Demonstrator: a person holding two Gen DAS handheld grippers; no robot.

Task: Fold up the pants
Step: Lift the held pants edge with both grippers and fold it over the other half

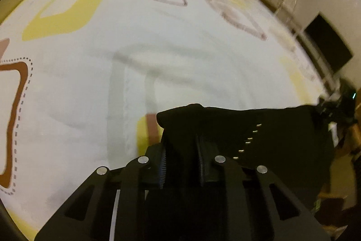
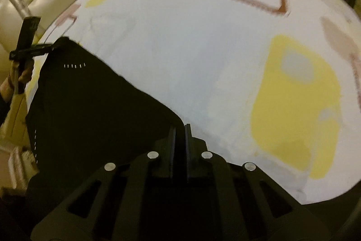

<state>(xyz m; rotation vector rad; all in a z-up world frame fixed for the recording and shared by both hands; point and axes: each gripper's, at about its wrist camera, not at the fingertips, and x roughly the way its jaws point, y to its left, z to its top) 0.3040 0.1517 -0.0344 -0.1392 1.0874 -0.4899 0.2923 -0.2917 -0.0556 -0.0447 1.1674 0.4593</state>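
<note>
Left claw [image 1: 180,148]: clenched on a corner of the black pants [image 1: 259,139]; dark cloth fills the gap between the two fingers and rises just above their tips.
Right claw [image 2: 179,141]: clenched on the opposite corner of the pants [image 2: 94,110]; the fingers stand almost together with a thin layer of cloth pinched at their tips.
Pants, seen from the left claw: the cloth runs from the fingertips off to the right in one taut top edge, towards the other claw [image 1: 334,110] at the far right; a row of small metal studs [image 1: 248,139] sits just right of the fingers.
Pants, seen from the right claw: the cloth slopes from the fingertips up and left to the other claw [image 2: 42,49], with a hand [image 2: 21,76] below it on the handle.
Bed [image 1: 158,42]: the white sheet with yellow and brown squares lies beyond and below both claws; the part ahead of the fingers carries no garment.
Done: both corners of one edge are taken, and that edge is stretched between the claws.
Cannot tell: whether the hanging part is already doubled, or how much of it rests on the bed; the lower cloth is hidden behind the claws.
Left, in my judgement: nearly all of it; the pants must still be laid on the sheet, folded over and smoothed.
</note>
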